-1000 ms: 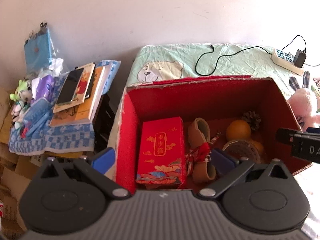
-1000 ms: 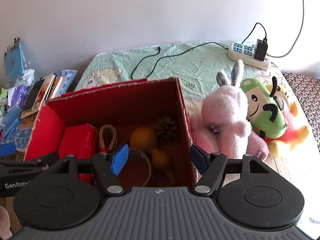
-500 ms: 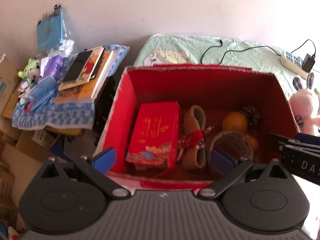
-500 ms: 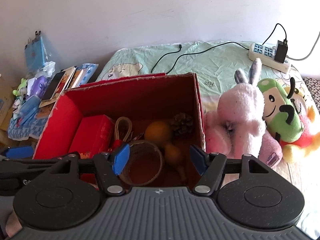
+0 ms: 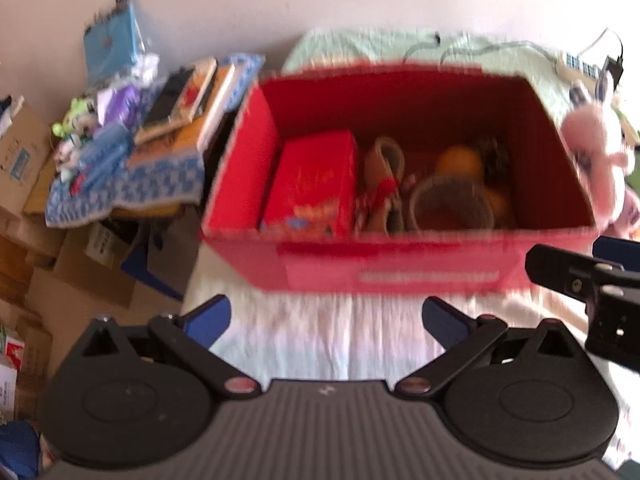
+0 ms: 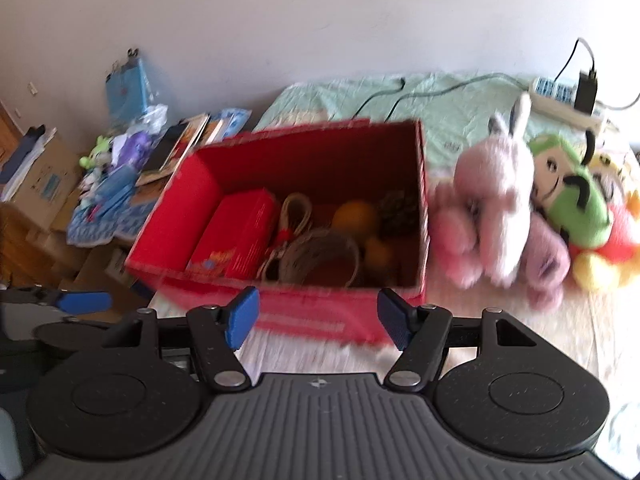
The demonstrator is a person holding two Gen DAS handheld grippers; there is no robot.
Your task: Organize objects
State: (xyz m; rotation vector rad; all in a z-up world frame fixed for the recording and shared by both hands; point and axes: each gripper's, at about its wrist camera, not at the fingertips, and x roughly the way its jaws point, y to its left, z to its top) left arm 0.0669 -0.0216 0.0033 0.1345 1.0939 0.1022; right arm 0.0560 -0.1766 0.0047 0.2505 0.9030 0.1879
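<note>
The open red cardboard box [image 5: 400, 268] [image 6: 288, 316] sits on the pale bed sheet [image 5: 320, 336] [image 6: 452, 112], its near wall facing both cameras. Inside, a red gift carton [image 5: 312, 184] [image 6: 236, 236] stands against the left wall. Just right of it lies a tan looped piece tied with red ribbon [image 5: 384, 184] [image 6: 294, 212], then a round hoop-like ring [image 5: 452, 204] [image 6: 324, 256]. Behind the ring sit an orange fruit [image 5: 458, 162] [image 6: 354, 216] and a pine cone [image 5: 494, 156] [image 6: 398, 210]; both views are blurred, so finer detail cannot be told.

The left gripper [image 5: 326, 322] hovers in front of the box, blue pads spread wide and holding nothing. The right gripper [image 6: 318, 316] hangs before the box's near wall, its jaws likewise spread and empty.

Just right of the box, touching its side wall, a pink plush rabbit [image 6: 496, 208] [image 5: 600, 160] leans against a green plush toy [image 6: 568, 196]. A white power strip [image 6: 560, 100] with a black adapter lies at the far end of the bed, a black cable [image 6: 384, 96] trailing across the sheet. Left of the bed, stacked books [image 5: 188, 100] [image 6: 180, 152] rest on a blue checked cloth [image 5: 132, 184], with cardboard cartons [image 5: 24, 152] below.
</note>
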